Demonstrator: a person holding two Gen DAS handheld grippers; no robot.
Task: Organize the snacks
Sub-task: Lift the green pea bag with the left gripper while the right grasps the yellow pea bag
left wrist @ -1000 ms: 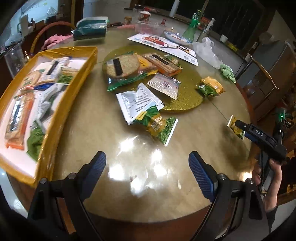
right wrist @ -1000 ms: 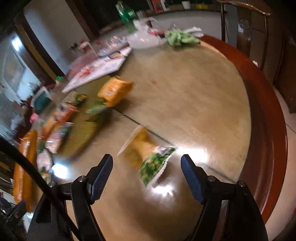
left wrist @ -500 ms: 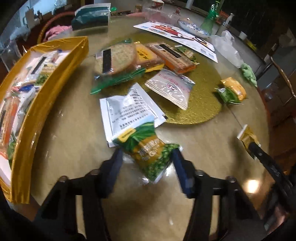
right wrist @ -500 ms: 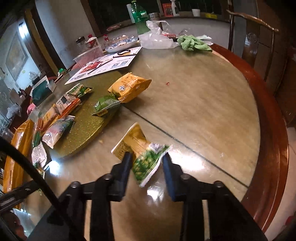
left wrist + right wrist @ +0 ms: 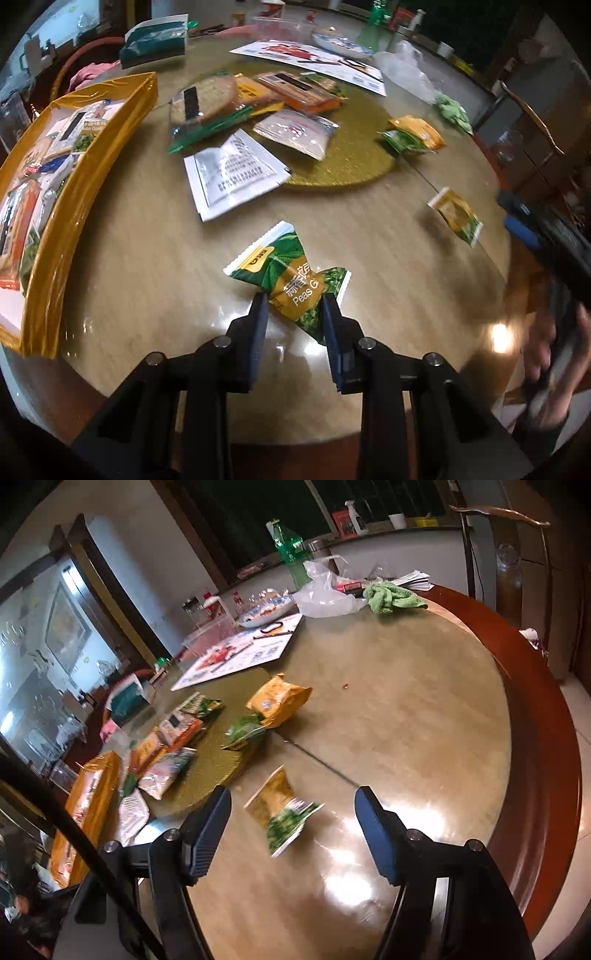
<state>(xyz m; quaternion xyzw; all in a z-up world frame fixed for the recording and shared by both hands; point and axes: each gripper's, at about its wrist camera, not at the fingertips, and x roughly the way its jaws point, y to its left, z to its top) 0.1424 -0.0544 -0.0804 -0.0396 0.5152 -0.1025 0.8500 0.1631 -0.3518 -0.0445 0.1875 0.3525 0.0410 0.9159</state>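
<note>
Your left gripper point(image 5: 293, 308) has its jaws pinched on the near half of the green pea packet point(image 5: 288, 280), with the 2 blue pads pressing its sides and the wrapper bunched between them. The packet's long axis runs away from you and a little to the left, so the free crimped end points toward the white sachet point(image 5: 232, 173) and the rest of the pile. Whether it is lifted clear of the tabletop point(image 5: 155, 280) is hard to tell, though it looks tilted up at the far end.

The gold tray point(image 5: 55, 236) lies to the left of those jaws, its near wall just across a bare strip of tabletop, already carrying several packets. That is the relation to watch: the carry probably goes leftward and over that raised wall, so the dangling end has to clear the rim.

Your right gripper point(image 5: 293, 830) has its jaws spread wide and holds nothing. A second yellow-green packet point(image 5: 282, 808) lies between and slightly beyond them on the tabletop, its long axis angled from upper left to lower right, green end nearest you. The right hand is clearly the nearer one for it; the tray is far off to that gripper's left, beyond the gold round mat point(image 5: 218, 760).
</note>
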